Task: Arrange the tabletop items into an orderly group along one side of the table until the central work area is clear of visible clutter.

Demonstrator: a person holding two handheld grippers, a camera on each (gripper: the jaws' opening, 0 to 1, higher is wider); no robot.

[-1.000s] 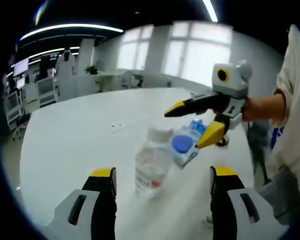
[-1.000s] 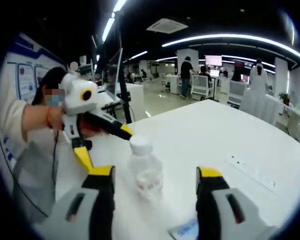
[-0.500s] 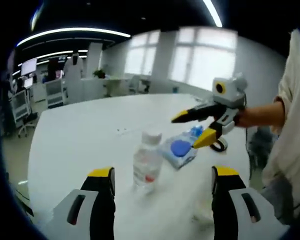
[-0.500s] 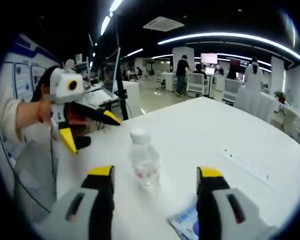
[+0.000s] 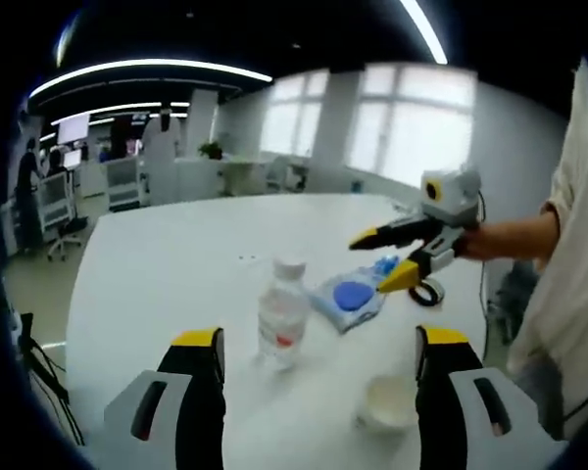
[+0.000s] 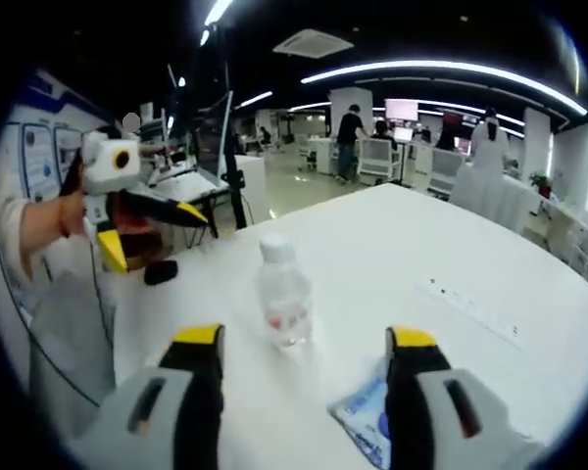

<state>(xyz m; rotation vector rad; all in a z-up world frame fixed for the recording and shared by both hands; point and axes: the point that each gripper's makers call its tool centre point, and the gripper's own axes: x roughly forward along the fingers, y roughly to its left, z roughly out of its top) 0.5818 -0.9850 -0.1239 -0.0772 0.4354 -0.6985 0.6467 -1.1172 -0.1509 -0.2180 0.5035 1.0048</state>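
Note:
A clear water bottle [image 5: 281,318] with a white cap and red label stands upright on the white table [image 5: 157,255]. Just right of it lies a blue and white wipes pack [image 5: 348,297]. My left gripper [image 5: 318,338] is open, a short way back from the bottle. The right gripper [image 5: 372,262] hovers open over the far side of the pack, held by a hand. In the right gripper view the bottle [image 6: 282,294] stands ahead of my open right gripper [image 6: 306,338], and the pack [image 6: 367,421] lies low right. The left gripper [image 6: 157,240] is open at the upper left.
A small white bowl [image 5: 387,403] sits near my left gripper's right jaw. A black ring [image 5: 429,292] lies past the pack, near the table edge. A small black object [image 6: 160,272] lies below the left gripper. A socket strip [image 6: 470,308] is set into the table [image 6: 392,245]. Office desks and people stand far behind.
Both grippers have drawn back from the bottle, which looks smaller now. The white bowl has come into the left gripper view. Bottle and pack have stayed in place.

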